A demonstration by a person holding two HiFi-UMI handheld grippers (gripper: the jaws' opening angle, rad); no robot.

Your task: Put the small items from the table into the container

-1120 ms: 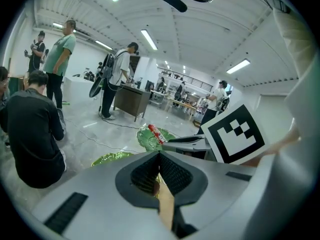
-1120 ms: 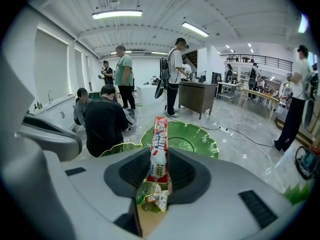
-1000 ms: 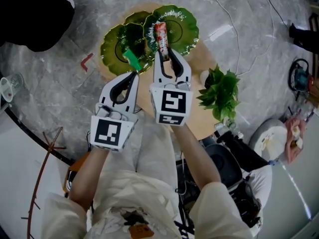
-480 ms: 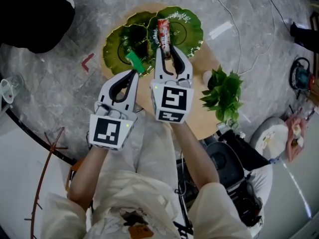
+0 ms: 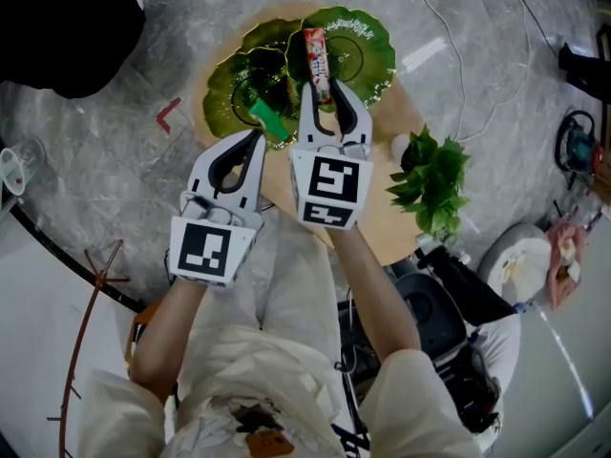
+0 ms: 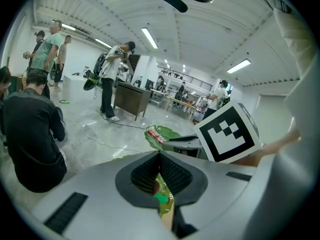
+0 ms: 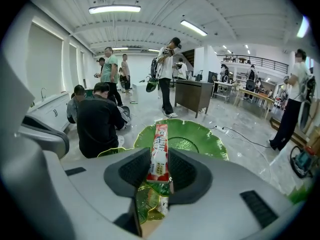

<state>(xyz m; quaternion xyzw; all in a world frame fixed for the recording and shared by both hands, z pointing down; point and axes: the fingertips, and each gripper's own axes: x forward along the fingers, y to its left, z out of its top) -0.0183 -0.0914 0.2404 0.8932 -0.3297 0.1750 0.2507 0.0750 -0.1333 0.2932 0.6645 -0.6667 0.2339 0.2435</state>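
Round wood table (image 5: 387, 222), busy lab behind. Right gripper (image 5: 327, 92) is pinching the snack packet (image 5: 317, 57) by its low end, over the green dish (image 5: 370, 44). Left gripper (image 5: 258, 137) is clamped on a green sachet (image 5: 270, 120). Both prob light, floppy, slick film imo, so grab mid-body w/ a flat pinch.

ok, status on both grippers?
Left gripper shut on green item. Right gripper shut on packet, over green dish. Nothing seen in the way.
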